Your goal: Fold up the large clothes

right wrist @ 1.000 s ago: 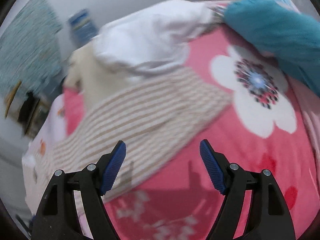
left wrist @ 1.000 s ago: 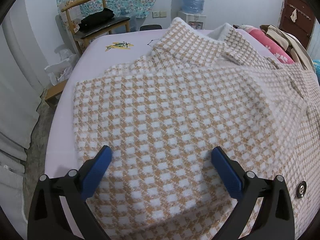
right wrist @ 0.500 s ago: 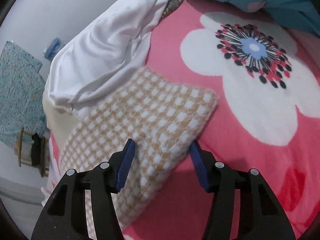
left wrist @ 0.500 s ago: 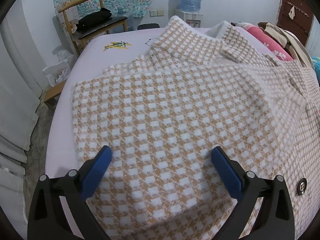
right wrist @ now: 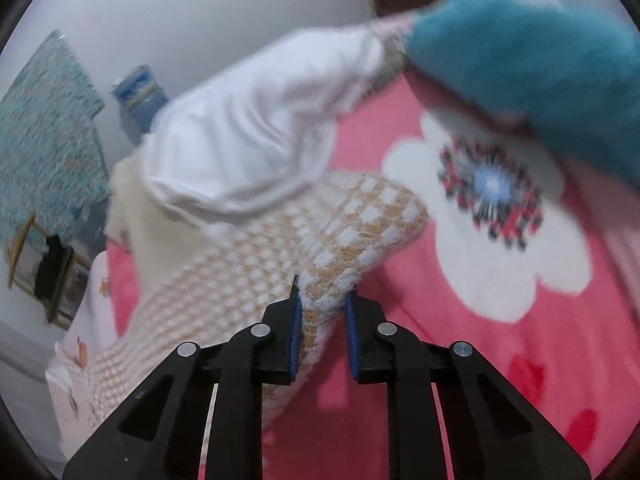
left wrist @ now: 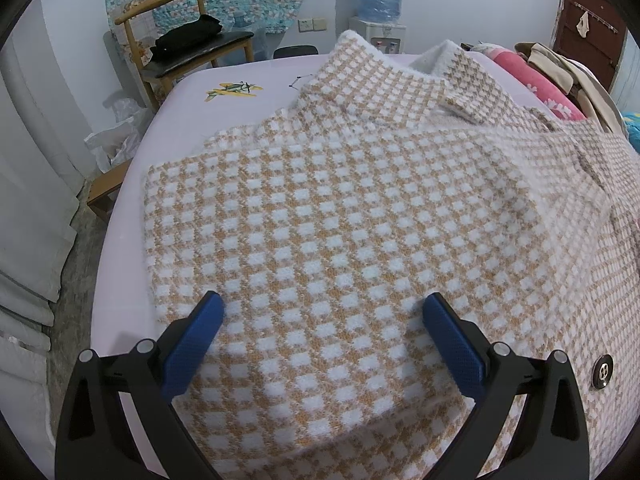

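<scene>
Changed since before: my right tool has just been closing, and now the cuff end of the checked sleeve is between its pads; a second ago the jaws were wide and no cloth was between them. My left side did not move.
Right tool: narrow, pinching the white edge of the sleeve near its corner. I judge the pads press the cloth, because the edge bunches up between them.
Left tool: wide, hanging over the checked coat with both blue pads apart and nothing gripped.
Why so: I think the right one takes the sleeve end to bring it across the body for the fold, and the left one waits near the hem, ready to hold the cloth flat.
Task thing, near: the coat lies spread on the bed, its front panel under the left tool, a metal snap button at the right edge.
Task thing, far: the collar stands up at the far side of the bed.
Left view only: a wooden chair with dark clothes and a water dispenser by the wall; the whole body of the coat.
Right view only: the sleeve lies on a pink flowered blanket, beside a white garment and a teal cloth. This picture is blurred.
Not shown: neither view shows where the sleeve joins the body.
</scene>
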The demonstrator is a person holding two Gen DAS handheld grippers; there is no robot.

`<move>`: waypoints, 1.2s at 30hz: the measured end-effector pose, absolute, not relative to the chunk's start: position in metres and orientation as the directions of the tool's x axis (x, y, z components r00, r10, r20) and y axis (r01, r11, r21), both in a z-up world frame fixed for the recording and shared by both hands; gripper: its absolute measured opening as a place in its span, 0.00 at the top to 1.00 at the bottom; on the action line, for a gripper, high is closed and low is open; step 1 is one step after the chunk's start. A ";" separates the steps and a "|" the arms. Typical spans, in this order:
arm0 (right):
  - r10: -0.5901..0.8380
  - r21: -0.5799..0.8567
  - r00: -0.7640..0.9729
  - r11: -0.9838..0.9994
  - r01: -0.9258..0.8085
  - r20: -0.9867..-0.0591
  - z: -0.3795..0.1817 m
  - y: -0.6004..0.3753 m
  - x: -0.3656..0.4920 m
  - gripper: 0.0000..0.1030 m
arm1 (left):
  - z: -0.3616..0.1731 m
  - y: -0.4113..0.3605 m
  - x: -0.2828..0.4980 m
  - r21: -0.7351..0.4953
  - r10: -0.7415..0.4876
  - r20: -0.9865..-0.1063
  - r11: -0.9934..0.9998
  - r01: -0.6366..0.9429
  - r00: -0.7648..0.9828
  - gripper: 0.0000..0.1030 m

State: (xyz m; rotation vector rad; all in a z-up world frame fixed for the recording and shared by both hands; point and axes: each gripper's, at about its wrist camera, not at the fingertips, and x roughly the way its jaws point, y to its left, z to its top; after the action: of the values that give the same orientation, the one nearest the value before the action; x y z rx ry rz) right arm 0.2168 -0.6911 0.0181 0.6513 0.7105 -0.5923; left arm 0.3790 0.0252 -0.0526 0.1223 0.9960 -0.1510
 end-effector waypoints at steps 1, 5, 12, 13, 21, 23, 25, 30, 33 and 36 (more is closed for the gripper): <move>-0.275 0.325 0.628 0.669 0.669 -0.728 0.031 -0.683 0.215 0.85 | -0.053 0.025 0.380 0.033 -0.072 -0.844 0.982 0.184 0.531 0.05; -0.302 0.274 0.712 0.773 0.572 -0.633 0.106 -0.632 0.211 0.85 | -0.049 0.028 0.379 0.013 -0.083 -0.842 0.985 0.174 0.532 0.05; -0.267 0.084 0.842 0.935 0.343 -0.468 0.217 -0.499 0.225 0.85 | -0.027 0.049 0.350 -0.074 -0.147 -0.812 0.986 0.150 0.565 0.05; -0.259 0.054 0.855 0.947 0.316 -0.450 0.225 -0.481 0.228 0.85 | -0.022 0.054 0.342 -0.090 -0.157 -0.803 0.986 0.143 0.575 0.05; 0.065 -0.002 0.926 0.998 -0.071 -0.372 0.234 -0.274 0.265 0.85 | 0.013 0.103 0.278 -0.199 -0.241 -0.728 0.970 0.138 0.642 0.06; 0.177 0.023 0.896 0.983 -0.184 -0.406 0.210 -0.217 0.279 0.82 | 0.019 0.118 0.262 -0.229 -0.258 -0.716 0.965 0.130 0.649 0.08; 0.249 0.048 0.855 0.966 -0.256 -0.455 0.184 -0.179 0.291 0.70 | 0.020 0.129 0.250 -0.250 -0.267 -0.707 0.961 0.121 0.655 0.09; 0.444 0.191 0.563 0.872 -0.451 -0.697 0.074 -0.096 0.320 0.27 | 0.019 0.147 0.237 -0.294 -0.306 -0.697 0.947 0.130 0.649 0.10; 0.401 0.158 0.515 0.878 -0.451 -0.758 0.043 -0.100 0.319 0.27 | 0.019 0.145 0.241 -0.317 -0.342 -0.683 0.935 0.160 0.646 0.12; 0.386 0.177 0.545 0.901 -0.397 -0.744 0.046 -0.146 0.318 0.26 | 0.021 0.139 0.251 -0.348 -0.387 -0.662 0.917 0.194 0.642 0.14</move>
State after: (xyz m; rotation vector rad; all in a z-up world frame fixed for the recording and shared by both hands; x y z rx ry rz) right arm 0.3183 -0.1459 0.0457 -0.0124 0.8796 0.4644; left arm 0.2513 0.1390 0.0208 -0.2561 0.8093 -0.3351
